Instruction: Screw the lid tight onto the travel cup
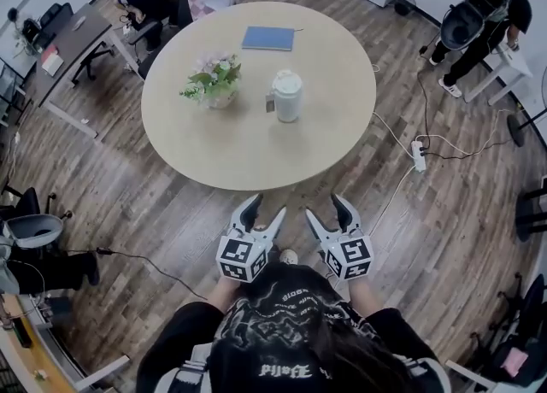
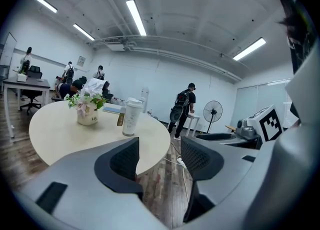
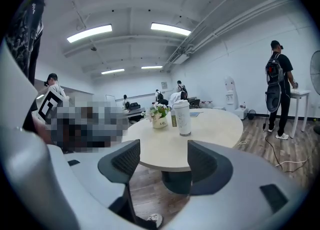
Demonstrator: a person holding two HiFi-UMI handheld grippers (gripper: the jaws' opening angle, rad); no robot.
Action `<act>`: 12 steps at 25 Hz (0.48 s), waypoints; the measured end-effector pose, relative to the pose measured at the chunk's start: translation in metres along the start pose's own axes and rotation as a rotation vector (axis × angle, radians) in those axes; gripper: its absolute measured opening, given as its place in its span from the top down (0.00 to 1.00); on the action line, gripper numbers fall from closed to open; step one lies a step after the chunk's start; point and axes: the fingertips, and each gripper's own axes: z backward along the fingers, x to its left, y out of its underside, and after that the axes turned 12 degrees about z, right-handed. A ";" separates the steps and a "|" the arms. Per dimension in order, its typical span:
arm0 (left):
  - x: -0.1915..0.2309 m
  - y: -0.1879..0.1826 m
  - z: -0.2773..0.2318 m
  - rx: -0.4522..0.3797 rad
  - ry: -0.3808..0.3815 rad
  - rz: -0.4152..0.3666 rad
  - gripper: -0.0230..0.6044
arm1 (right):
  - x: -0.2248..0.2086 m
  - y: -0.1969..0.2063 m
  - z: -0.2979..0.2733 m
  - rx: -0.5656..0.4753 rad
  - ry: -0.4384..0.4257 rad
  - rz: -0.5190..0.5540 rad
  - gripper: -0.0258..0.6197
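Just ahead of my left claw (image 1: 267, 205) and my right claw (image 1: 323, 205) stands a round pale table (image 1: 248, 156) on a dark wood-plank floor (image 1: 111, 195). Far off to the left of my left claw is a dark desk (image 1: 73, 41) with a black office chair (image 1: 49, 17) beside it. Right of my right claw a power strip (image 1: 419, 155) lies on the floor; farther right, a small white table (image 3: 301, 92) and a standing fan (image 2: 213, 110). Long strip lights (image 2: 136, 16) glow on the white ceiling (image 2: 190, 19).
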 end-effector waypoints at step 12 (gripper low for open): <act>0.033 -0.021 -0.077 0.046 0.052 -0.008 0.52 | -0.051 0.001 -0.050 0.033 0.065 -0.040 0.51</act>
